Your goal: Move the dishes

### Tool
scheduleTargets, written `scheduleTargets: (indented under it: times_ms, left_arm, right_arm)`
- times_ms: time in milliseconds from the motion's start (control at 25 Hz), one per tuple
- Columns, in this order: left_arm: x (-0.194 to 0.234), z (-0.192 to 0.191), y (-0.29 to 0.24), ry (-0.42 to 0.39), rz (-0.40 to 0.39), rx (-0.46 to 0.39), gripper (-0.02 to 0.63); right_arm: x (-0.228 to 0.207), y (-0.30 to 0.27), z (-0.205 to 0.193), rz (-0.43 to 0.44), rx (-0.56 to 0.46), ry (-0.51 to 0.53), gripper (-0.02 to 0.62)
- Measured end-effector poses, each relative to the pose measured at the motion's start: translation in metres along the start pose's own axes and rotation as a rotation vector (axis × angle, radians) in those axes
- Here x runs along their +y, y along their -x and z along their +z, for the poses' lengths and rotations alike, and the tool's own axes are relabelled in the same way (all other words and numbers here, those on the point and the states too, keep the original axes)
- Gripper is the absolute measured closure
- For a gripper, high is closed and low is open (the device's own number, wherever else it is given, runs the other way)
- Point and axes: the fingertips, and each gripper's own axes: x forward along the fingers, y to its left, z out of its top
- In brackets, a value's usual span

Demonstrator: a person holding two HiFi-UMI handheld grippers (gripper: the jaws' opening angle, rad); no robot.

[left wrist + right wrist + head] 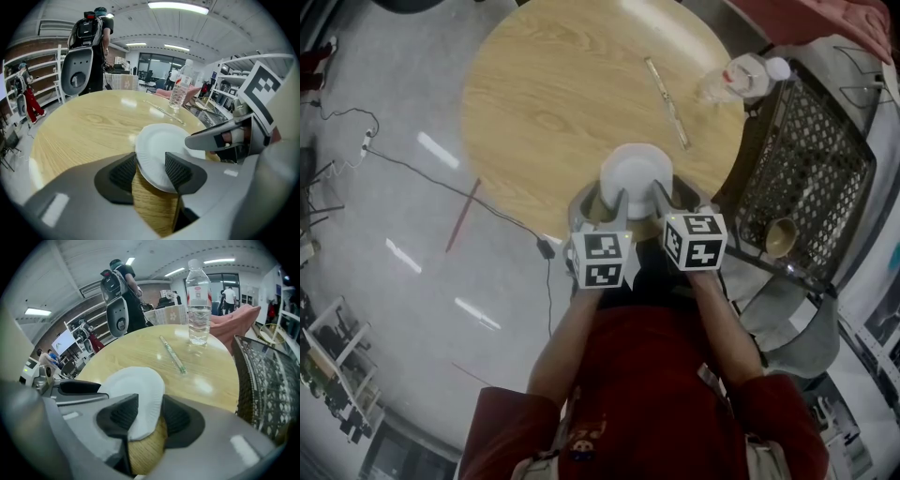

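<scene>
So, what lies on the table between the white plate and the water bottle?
A thin stick lies between plate and bottle, clearest in the right gripper view.

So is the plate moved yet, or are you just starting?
Maybe done: a tan cup already sits in the black basket. In hand: the left tool and right tool both pinch the white plate at the near edge of the table. Left: carrying the plate off; it is not away from the table yet.

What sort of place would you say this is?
Probably a lab or workshop: open shelving, strip lights overhead, cables on the floor. The left gripper and right gripper hold a plate.
</scene>
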Motion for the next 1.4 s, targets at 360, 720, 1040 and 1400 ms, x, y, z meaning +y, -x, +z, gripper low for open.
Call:
scheduleTargets:
  times_ms: [360,720,1040,1400]
  left_arm:
    - [0.002,0.028,0.001,-0.056,-0.036,-0.043,0.399]
    - [-0.025,0.067,-0.005,-0.176,-0.165,-0.078,0.399]
    - [-0.047,0.091,-0.004,-0.289,-0.278,-0.090,0.399]
    - [-0.108,0.103,-0.003,-0.387,-0.362,-0.118,0.399]
  right_arm:
    - [-0.001,0.010,0.016,-0.040,-0.052,-0.045,0.433]
    - [-0.026,0.039,0.036,-0.164,-0.142,-0.138,0.433]
    - [-0.039,0.067,0.040,-0.271,-0.217,-0.262,0.433]
    - [-0.078,0.111,0.022,-0.343,-0.302,-0.361,0.433]
